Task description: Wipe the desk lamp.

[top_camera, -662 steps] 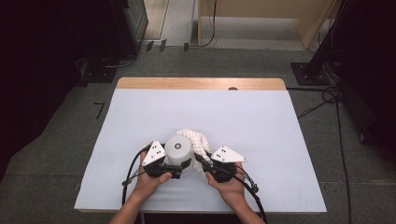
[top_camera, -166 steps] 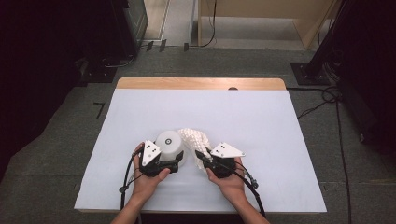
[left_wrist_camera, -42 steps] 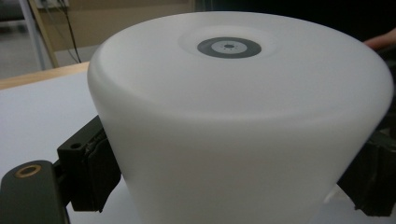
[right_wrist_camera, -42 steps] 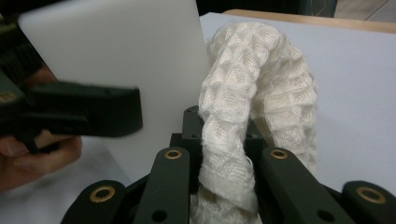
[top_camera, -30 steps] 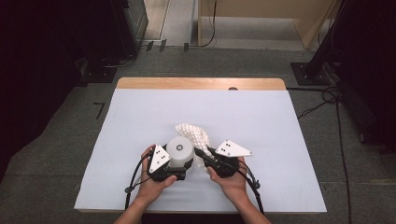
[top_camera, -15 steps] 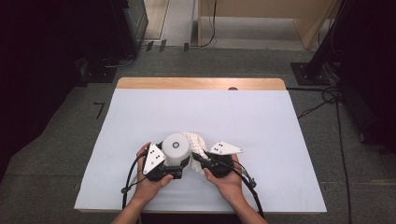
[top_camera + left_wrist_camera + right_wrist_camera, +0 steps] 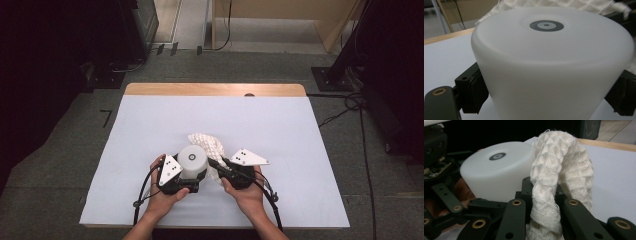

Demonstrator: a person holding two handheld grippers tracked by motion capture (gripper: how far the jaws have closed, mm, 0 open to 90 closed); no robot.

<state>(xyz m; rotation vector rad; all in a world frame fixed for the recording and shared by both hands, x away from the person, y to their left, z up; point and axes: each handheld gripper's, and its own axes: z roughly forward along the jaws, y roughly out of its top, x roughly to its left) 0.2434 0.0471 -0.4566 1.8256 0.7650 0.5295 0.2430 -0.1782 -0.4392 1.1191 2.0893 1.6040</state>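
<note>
Your left gripper [image 7: 187, 177] is clamped on the white cup [image 7: 193, 161], held upside down near the table's [image 7: 150, 120] front edge. Your right gripper [image 7: 220, 167] pinches the cloth [image 7: 206, 144], which touches the cup.

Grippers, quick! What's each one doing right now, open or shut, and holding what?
Left gripper: closed on the white cup, upside down, a jaw on each side.
Right gripper: shut, pinching the waffle cloth.

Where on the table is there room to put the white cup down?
The white sheet is bare left, right and behind, toward the wooden edge. It's crowded at the front middle, where the cup, cloth and both grippers sit.
</note>
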